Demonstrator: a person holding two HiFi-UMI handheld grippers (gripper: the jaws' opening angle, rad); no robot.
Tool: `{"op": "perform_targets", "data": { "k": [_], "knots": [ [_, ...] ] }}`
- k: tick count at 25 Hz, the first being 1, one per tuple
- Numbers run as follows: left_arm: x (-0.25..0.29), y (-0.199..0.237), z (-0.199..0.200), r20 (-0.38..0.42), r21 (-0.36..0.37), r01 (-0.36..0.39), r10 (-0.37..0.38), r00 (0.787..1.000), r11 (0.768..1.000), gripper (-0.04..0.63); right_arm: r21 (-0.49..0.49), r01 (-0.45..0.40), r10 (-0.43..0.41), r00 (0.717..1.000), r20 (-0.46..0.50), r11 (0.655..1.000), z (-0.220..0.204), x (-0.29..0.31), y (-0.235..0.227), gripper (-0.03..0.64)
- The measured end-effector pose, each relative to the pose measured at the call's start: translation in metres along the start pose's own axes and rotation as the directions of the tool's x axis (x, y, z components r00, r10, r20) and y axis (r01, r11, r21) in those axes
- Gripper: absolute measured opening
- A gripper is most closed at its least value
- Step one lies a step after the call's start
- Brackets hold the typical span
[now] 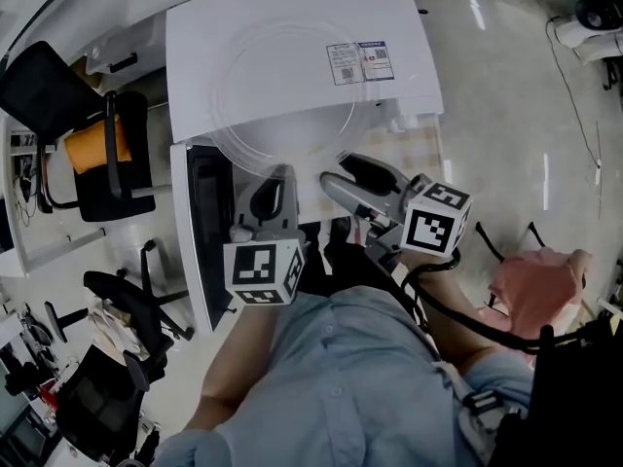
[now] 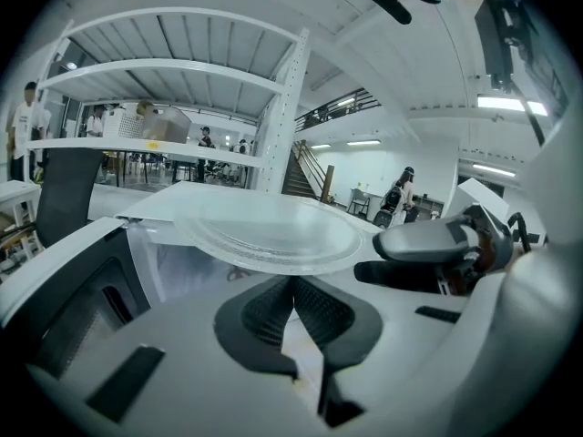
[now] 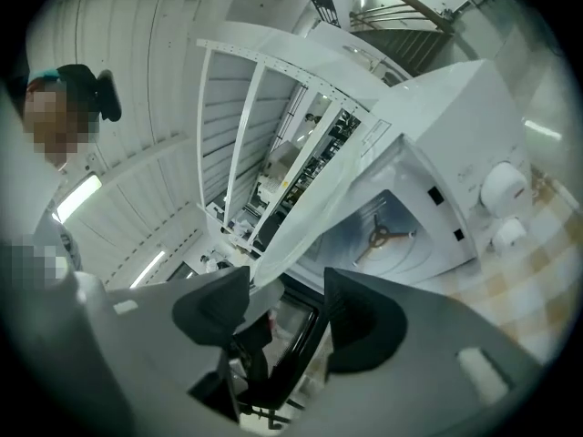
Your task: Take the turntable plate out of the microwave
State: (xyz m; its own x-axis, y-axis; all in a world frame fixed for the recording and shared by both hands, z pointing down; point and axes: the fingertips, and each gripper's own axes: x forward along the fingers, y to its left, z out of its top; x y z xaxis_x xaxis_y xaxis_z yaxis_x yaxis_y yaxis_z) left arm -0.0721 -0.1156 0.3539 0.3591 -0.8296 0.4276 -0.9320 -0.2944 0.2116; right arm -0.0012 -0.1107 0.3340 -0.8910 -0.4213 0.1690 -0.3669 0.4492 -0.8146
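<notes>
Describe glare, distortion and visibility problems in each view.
Head view: light reflections streak the floor; the clear turntable plate nearly vanishes against the white microwave. Left gripper view: shelving bows, corners black. Right gripper view: same fisheye bend, scene tilted.

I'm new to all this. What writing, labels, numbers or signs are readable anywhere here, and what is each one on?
Two stickers on top of the white microwave: printed, but too small to read.
Black-and-white squares on the left cube and right cube: patterns only, no letters or numbers.
Nothing else legible in any view.
</notes>
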Motion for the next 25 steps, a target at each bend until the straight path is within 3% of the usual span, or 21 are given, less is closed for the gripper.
{"op": "perform_targets", "data": {
  "k": [3,4,6,11,25],
  "knots": [
    [0.000,-0.001,0.000,-0.003,0.003,0.005,-0.005,1.000,1.000,0.008,-0.012,0.023,-0.023,0.999,-0.028,1.000,-0.009,-0.013,-0.001,0.241],
    [0.000,-0.001,0.000,-0.005,0.004,0.005,-0.005,1.000,1.000,0.008,-0.023,0.044,-0.045,0.998,-0.044,0.999,-0.012,-0.014,-0.003,0.199],
    [0.000,-0.001,0.000,-0.013,0.008,0.001,-0.001,1.000,1.000,0.008,-0.069,0.111,-0.117,0.989,-0.092,0.991,-0.018,-0.011,-0.009,0.002],
    [0.001,-0.002,-0.002,-0.047,0.006,-0.003,0.004,0.999,1.000,0.008,-0.181,0.185,-0.223,0.951,-0.215,0.966,-0.023,0.006,-0.008,0.002],
    [0.029,0.013,0.012,-0.096,0.008,0.014,-0.013,0.995,1.000,0.008,-0.218,0.205,-0.257,0.935,-0.245,0.954,0.005,0.031,-0.017,0.002]
  ]
}}
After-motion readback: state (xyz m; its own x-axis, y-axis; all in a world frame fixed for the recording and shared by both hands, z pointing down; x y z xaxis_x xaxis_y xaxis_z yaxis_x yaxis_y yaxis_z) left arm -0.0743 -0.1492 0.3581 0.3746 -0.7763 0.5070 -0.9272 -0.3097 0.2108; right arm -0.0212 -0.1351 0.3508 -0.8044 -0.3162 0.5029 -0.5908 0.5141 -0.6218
